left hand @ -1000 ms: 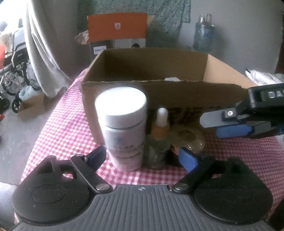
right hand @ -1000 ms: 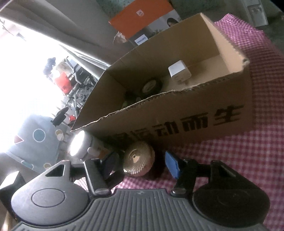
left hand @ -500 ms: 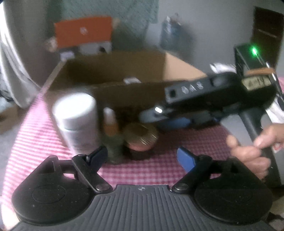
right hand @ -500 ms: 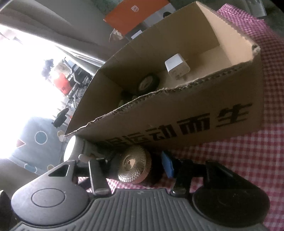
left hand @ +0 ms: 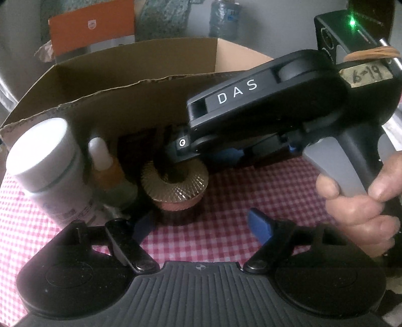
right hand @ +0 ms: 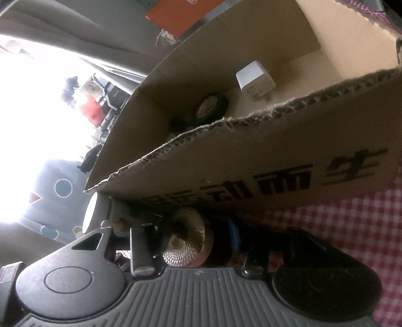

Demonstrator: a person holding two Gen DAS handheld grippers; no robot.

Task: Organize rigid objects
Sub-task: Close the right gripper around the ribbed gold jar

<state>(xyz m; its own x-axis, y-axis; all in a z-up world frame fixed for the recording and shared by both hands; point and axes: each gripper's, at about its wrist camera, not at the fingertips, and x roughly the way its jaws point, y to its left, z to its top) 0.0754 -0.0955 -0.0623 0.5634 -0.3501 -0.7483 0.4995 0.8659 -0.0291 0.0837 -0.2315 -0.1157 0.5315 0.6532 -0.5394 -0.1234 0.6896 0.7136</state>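
A gold ribbed-lid jar [left hand: 174, 187] stands on the checked cloth in front of the cardboard box [left hand: 125, 100]. Beside it are a dropper bottle [left hand: 108, 173] and a white pill bottle [left hand: 47, 166]. My right gripper [right hand: 198, 239] straddles the gold jar [right hand: 188, 249], one finger on each side, jaws close around it; contact is unclear. In the left wrist view its black body [left hand: 263, 105] reaches over the jar. My left gripper [left hand: 201, 226] is open and empty, just short of the jar.
The box holds a white charger cube [right hand: 255, 80] and a small black wheel [right hand: 211, 107]. An orange and white carton [left hand: 93, 27] and a water bottle [left hand: 223, 17] stand behind the box. Red checked cloth [left hand: 251, 191] covers the table.
My right gripper has moved in over the gold jar and its jaws have narrowed around it. My left gripper has swung right and drawn closer to the bottles.
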